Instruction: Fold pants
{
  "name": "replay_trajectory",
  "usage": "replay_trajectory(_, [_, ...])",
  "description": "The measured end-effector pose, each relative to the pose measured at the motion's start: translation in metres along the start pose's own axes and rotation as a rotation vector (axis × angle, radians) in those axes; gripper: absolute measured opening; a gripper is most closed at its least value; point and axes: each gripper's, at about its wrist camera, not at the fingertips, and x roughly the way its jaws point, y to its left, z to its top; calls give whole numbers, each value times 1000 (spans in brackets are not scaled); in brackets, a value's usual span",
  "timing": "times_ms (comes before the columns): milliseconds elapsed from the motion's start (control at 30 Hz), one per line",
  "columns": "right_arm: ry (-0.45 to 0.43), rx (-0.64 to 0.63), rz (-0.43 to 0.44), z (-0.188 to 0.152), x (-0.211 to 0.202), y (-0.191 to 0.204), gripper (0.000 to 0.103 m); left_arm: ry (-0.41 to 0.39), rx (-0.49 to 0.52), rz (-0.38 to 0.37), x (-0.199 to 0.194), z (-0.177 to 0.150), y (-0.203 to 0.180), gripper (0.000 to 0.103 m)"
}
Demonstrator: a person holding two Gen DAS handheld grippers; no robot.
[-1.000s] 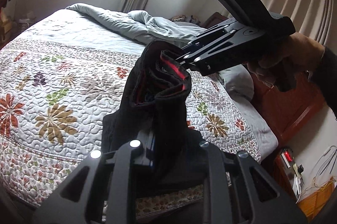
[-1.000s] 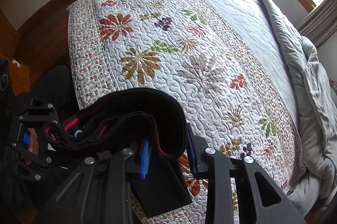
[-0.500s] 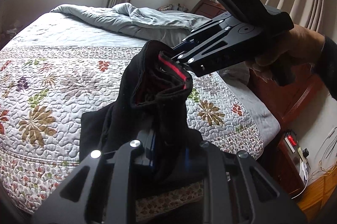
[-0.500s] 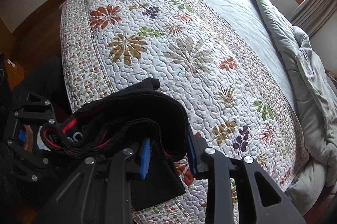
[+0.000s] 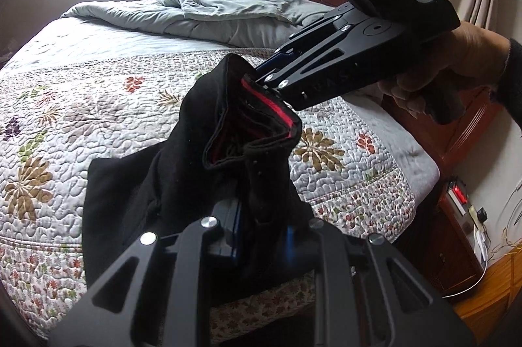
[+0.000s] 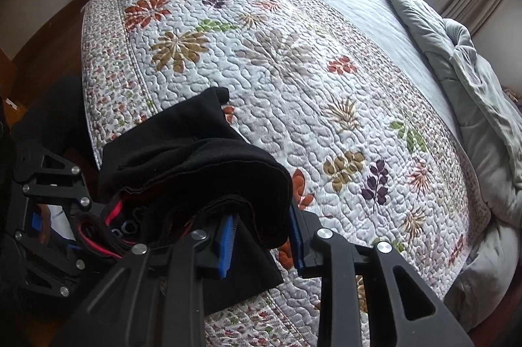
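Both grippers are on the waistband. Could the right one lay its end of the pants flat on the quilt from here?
Probably yes. The right gripper is shut on the pants directly above the floral quilt, with bare quilt ahead. The left gripper, clamped on the same waistband, would have to come down alongside.

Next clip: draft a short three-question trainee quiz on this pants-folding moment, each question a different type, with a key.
1. True or false: the black pants lie fully flat on the floral quilt.
2. Multiple choice: what colour trims the inside of the waistband? A) red B) yellow C) white
3. Short answer: which grippers are clamped on the pants?

Key:
1. False; the waistband end is held up and bunched, and only the lower part rests on the quilt.
2. A
3. Both, the left gripper and the right gripper, each at the waistband.
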Motion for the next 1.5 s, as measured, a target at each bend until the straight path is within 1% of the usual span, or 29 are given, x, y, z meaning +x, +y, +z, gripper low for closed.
replay_trajectory(267, [9,45,11,-32,27,-14,26,64,30,8,40,-16,-13,18])
replay_trajectory(567, [10,91,35,-63,53,-27,26,123,37,-5,75,-31,-22,19])
replay_trajectory(867, [3,136,60,-84,75,-34,26,167,50,3,97,-44,-26,19])
replay_trajectory(1033, [1,160,55,-94,82,-36,26,186,62,6,105,-49,-28,19])
replay_trajectory(1133, [-1,170,45,-97,83,-35,26,196,79,10,108,-53,-29,20])
replay_trajectory(1300, [5,182,1,-104,85,-30,27,202,108,11,109,-57,-29,21])
replay_trajectory(1367, [14,191,-24,-105,85,-30,29,205,121,14,109,-59,-30,22])
replay_trajectory(1433, [33,204,-56,-109,85,-30,29,209,132,12,109,-59,-31,25])
replay_trajectory(1467, [38,216,-64,-112,84,-32,29,212,136,8,109,-58,-31,32])
replay_trajectory(1500, [44,235,-73,-116,82,-34,29,218,142,-4,108,-58,-33,36])
